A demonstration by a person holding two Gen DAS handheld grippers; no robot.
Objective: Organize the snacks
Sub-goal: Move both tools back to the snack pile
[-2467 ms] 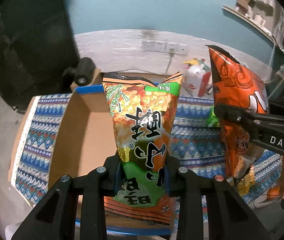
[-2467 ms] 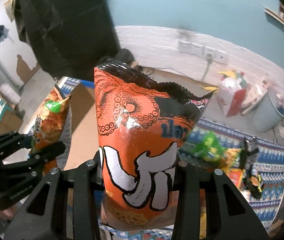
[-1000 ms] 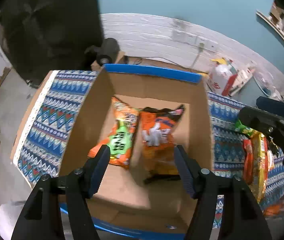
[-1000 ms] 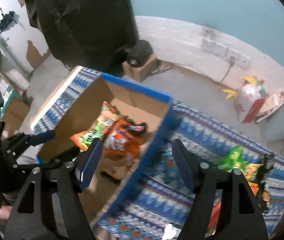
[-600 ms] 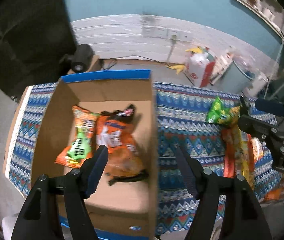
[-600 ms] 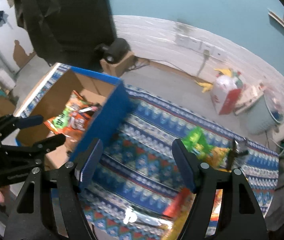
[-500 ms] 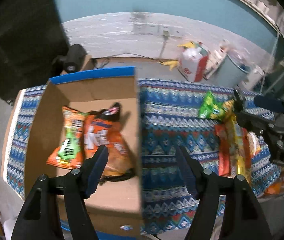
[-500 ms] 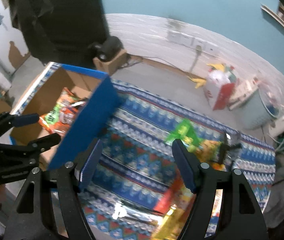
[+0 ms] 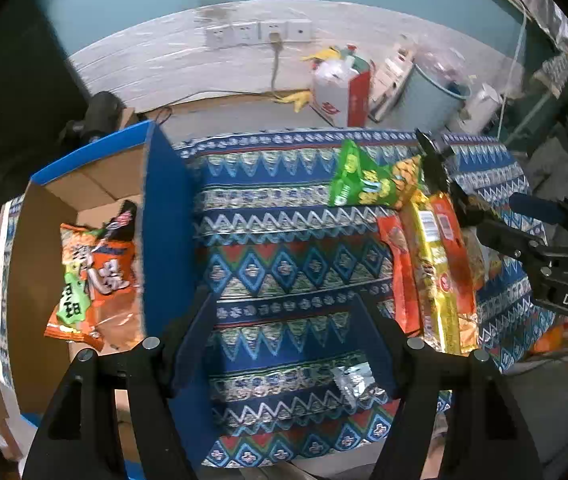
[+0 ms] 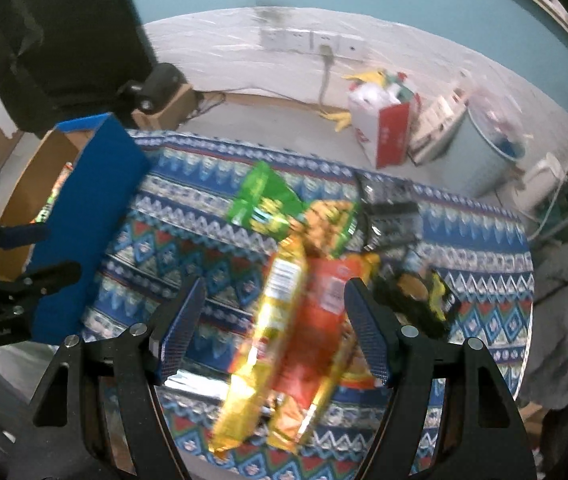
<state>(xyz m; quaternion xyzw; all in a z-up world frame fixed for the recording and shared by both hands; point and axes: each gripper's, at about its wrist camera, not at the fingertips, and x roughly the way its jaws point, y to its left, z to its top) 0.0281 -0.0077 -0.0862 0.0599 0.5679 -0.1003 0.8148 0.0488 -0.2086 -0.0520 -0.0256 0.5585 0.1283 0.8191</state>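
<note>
A blue cardboard box (image 9: 164, 216) stands at the left of the patterned cloth (image 9: 284, 264), with an orange-and-green snack bag (image 9: 74, 280) and an orange snack bag (image 9: 114, 276) lying inside. Loose snacks lie on the right: a green bag (image 10: 264, 200), a yellow pack (image 10: 268, 320), an orange-red pack (image 10: 319, 312) and dark packs (image 10: 391, 208). My left gripper (image 9: 287, 340) is open and empty above the cloth beside the box. My right gripper (image 10: 274, 328) is open and empty above the yellow and orange-red packs. It also shows in the left wrist view (image 9: 523, 220).
A small silver wrapper (image 9: 353, 380) lies near the cloth's front edge. Behind the table are a red-and-white bag (image 10: 383, 124), a grey bin (image 10: 487, 156), wall sockets (image 10: 311, 44) and a dark camera on a small box (image 10: 156, 84).
Both grippers let go of their snack bags, which now lie in the box. Both have swung right, away from the box, and the right one now hangs over the snack pile.
</note>
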